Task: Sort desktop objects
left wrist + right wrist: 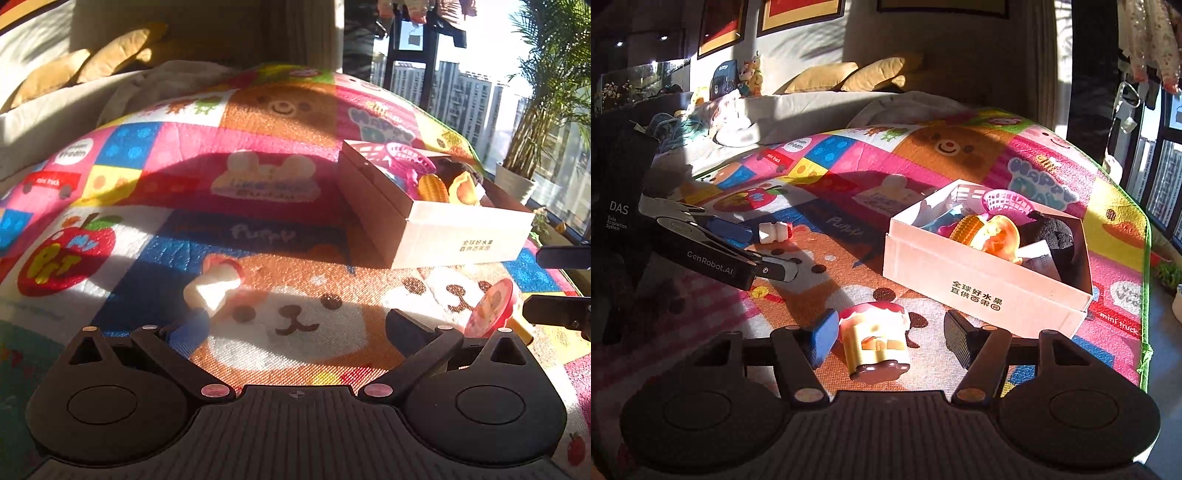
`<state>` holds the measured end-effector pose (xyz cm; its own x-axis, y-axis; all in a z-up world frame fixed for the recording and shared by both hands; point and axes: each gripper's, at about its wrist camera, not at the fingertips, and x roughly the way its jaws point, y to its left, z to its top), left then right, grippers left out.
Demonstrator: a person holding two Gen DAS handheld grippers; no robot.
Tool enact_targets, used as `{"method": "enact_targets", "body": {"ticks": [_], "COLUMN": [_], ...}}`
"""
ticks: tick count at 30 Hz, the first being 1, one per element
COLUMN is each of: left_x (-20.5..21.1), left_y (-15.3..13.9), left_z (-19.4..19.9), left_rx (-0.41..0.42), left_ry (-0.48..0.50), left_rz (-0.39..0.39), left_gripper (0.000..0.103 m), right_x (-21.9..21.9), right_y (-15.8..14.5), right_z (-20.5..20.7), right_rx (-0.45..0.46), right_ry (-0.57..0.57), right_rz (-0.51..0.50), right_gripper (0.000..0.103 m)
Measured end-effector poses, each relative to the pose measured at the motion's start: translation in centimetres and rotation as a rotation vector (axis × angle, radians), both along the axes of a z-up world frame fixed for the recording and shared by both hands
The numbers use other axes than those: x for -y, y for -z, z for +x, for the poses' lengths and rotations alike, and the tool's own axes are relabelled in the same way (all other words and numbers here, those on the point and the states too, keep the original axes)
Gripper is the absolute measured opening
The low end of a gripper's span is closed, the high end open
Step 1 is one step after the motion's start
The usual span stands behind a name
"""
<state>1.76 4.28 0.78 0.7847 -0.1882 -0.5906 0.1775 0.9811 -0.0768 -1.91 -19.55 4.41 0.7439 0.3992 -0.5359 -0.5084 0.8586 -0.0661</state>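
A small white toy bottle with a red cap (216, 284) lies on the colourful play mat just ahead of my left gripper's left finger; it also shows in the right wrist view (774, 232). My left gripper (295, 326) is open and empty. A toy cake with red top and brown base (875, 339) lies on its side between the open fingers of my right gripper (888, 338), not clamped. In the left wrist view the cake (489, 308) shows at the right. A white cardboard box (979, 284) holds several toys.
The box also shows in the left wrist view (461, 232) at the right. The mat (923, 155) covers a low surface with a green edge at the right. A sofa with yellow cushions (849, 77) is behind. A potted palm (546, 110) stands by the window.
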Motion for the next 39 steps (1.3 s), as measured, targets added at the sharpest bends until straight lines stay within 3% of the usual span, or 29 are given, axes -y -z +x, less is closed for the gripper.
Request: {"method": "enact_targets", "body": {"ticks": [3, 6, 8, 10, 12, 16, 22, 33, 37, 39], "left_x": [0.1, 0.3, 0.6, 1.1, 1.8, 4.4, 8.5, 11.0, 12.7, 12.9], "left_y": [0.2, -0.2, -0.6, -1.0, -1.4, -1.2, -0.3, -0.2, -0.4, -0.3], "left_z": [-0.2, -0.9, -1.6, -2.4, -3.0, -3.7, -4.4, -4.4, -4.4, -4.4], "left_rx": [-0.020, -0.021, -0.011, 0.005, 0.009, -0.008, -0.026, -0.043, -0.019, 0.005], "left_ry": [-0.006, 0.017, 0.039, 0.069, 0.107, 0.226, 0.360, 0.401, 0.444, 0.429], "left_rz": [-0.016, -0.047, -0.050, -0.056, -0.070, -0.059, -0.019, -0.004, 0.011, 0.033], "left_gripper": [0.103, 0.103, 0.103, 0.103, 0.103, 0.103, 0.103, 0.103, 0.103, 0.103], "right_x": [-1.3, -2.9, -3.3, -2.5, -1.1, 1.5, 3.6, 8.8, 10.7, 11.1], "right_y": [0.1, 1.2, 1.7, 1.6, 1.0, 1.0, 0.9, 0.9, 1.3, 1.2], "right_z": [2.0, 4.2, 4.9, 4.9, 3.8, 1.1, -1.7, -0.9, -1.7, -2.0], "right_rx": [-0.051, -0.173, -0.224, -0.237, -0.200, -0.132, -0.099, -0.151, -0.150, -0.142], "right_ry": [-0.018, -0.058, -0.055, -0.051, -0.061, -0.067, -0.051, 0.134, 0.193, 0.205], "right_rz": [-0.019, -0.053, -0.068, -0.023, 0.038, 0.089, 0.080, 0.179, 0.207, 0.228], "right_gripper": [0.075, 0.073, 0.046, 0.027, 0.022, 0.022, 0.022, 0.029, 0.034, 0.042]}}
